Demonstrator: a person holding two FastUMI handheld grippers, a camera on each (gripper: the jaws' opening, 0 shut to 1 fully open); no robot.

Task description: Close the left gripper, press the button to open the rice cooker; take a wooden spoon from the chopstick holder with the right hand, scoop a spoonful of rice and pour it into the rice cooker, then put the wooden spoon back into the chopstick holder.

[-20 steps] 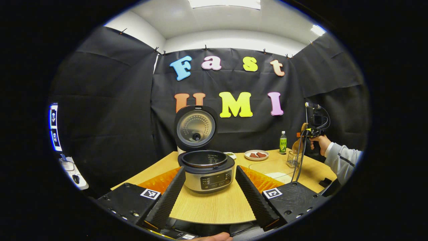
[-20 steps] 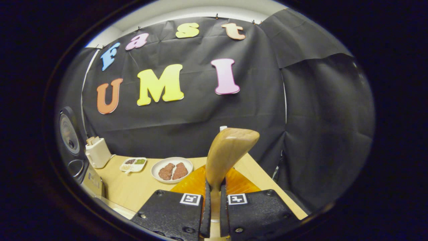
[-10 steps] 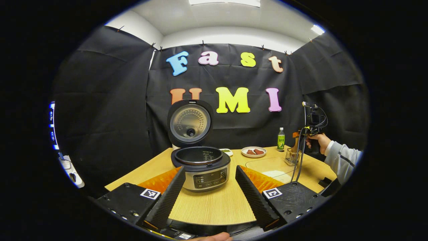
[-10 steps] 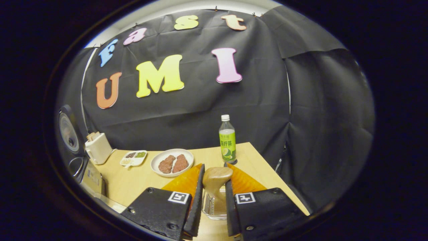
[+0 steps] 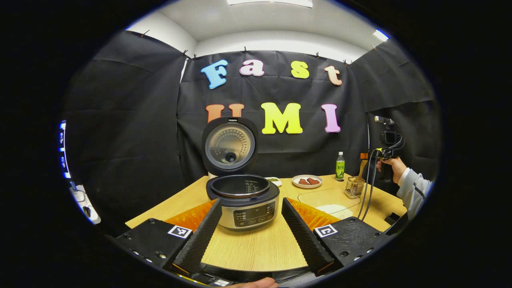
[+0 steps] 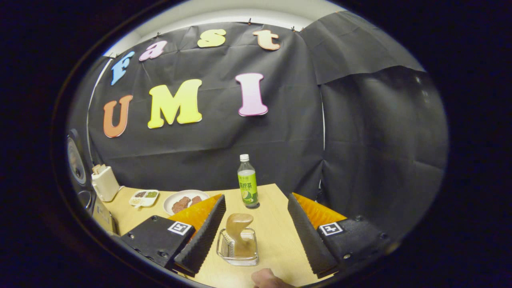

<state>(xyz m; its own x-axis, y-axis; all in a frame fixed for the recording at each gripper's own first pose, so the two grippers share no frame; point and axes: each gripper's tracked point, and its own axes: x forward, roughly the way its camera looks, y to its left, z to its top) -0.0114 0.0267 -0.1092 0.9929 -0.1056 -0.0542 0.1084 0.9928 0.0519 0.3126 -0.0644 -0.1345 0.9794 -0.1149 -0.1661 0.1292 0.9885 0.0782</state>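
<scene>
The rice cooker point(image 5: 243, 201) stands on the wooden table with its lid point(image 5: 229, 145) raised and the inner pot showing. My left gripper point(image 5: 251, 201) is open in front of it, a finger on either side and nothing between them. In the right gripper view, the wooden spoon point(image 6: 239, 229) stands bowl-up in the wire chopstick holder point(image 6: 237, 251). My right gripper point(image 6: 256, 198) is open above the holder, its fingers apart from the spoon. Far off in the left gripper view a hand holds that gripper point(image 5: 366, 157) over the holder point(image 5: 353, 188).
A clear shallow container of white rice point(image 5: 329, 201) lies right of the cooker. A green bottle point(image 6: 248, 182), a plate of meat point(image 6: 185, 202) and a small divided dish point(image 6: 143, 197) stand along the back. A fingertip point(image 6: 267, 277) shows at the bottom edge.
My right gripper has lowered the spoon into the chopstick holder, opened, let go and drawn back. The left gripper has stayed open and barely shifted.
</scene>
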